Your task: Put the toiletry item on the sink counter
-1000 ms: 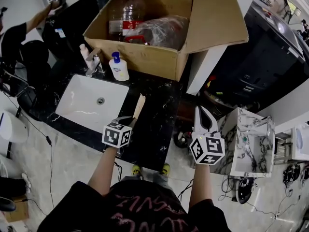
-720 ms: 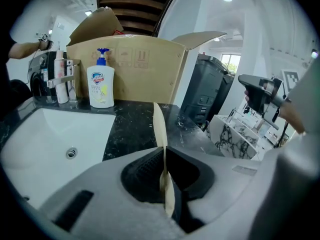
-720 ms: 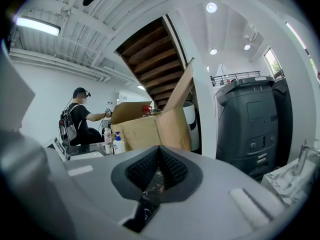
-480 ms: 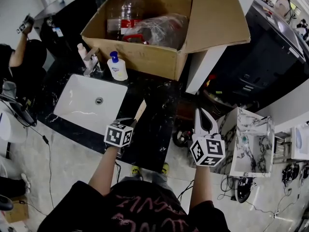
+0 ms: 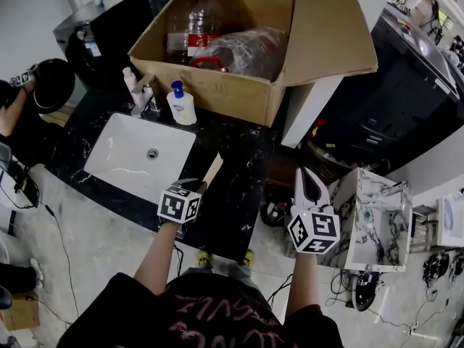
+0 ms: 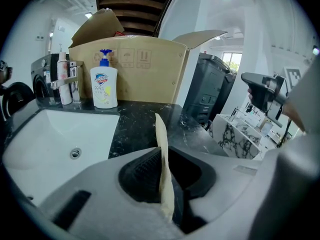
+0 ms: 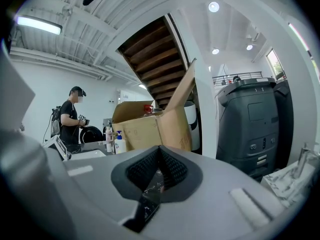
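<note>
A black marbled sink counter [image 5: 239, 158] lies under the left gripper [image 5: 197, 187], with a white basin [image 5: 130, 158] ahead to its left and a pump bottle [image 5: 181, 104] and cardboard box [image 5: 217, 93] farther ahead. Its jaws pinch a thin tan strip [image 6: 161, 149], seen edge-on so its kind is unclear, rear end buried between the pads; its long axis runs straight out from the jaws toward the box, over the counter. Beside it, the right gripper [image 5: 307, 180] has jaws pressed together, empty.
</note>
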Demonstrator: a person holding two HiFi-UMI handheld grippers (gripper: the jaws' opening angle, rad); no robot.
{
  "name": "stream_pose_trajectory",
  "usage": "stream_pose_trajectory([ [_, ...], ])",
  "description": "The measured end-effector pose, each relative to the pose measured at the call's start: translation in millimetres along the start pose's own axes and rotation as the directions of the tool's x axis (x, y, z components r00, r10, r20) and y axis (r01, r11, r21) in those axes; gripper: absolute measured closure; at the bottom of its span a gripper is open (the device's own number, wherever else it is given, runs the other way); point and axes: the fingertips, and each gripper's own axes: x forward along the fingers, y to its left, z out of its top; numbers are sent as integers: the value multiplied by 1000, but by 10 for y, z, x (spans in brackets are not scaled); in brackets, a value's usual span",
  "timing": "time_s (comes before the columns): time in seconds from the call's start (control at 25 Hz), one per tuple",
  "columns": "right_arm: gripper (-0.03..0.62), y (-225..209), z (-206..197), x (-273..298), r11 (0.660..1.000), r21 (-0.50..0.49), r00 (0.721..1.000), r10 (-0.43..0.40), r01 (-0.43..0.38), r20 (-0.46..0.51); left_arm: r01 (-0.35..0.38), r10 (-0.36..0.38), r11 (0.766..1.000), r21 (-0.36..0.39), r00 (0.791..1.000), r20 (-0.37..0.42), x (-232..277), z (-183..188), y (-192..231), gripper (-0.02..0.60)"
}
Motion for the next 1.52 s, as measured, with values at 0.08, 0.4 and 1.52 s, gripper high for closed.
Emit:
stream_pose_trajectory([
  [0.08,582,11,22,4,1000,1,1000,3,-3,4,-6,6,1000,1,1000,12,-48,43,21,523],
  [0.4,582,89,81,25,1000,3,1000,19,-19,17,-41,39,999,20,995,89,-329,245,45,523],
  [1.52,582,241,302,28,998,-24,997,63,-62,50,-230,116,964,134,816,567,-1890,1928,-193,583],
])
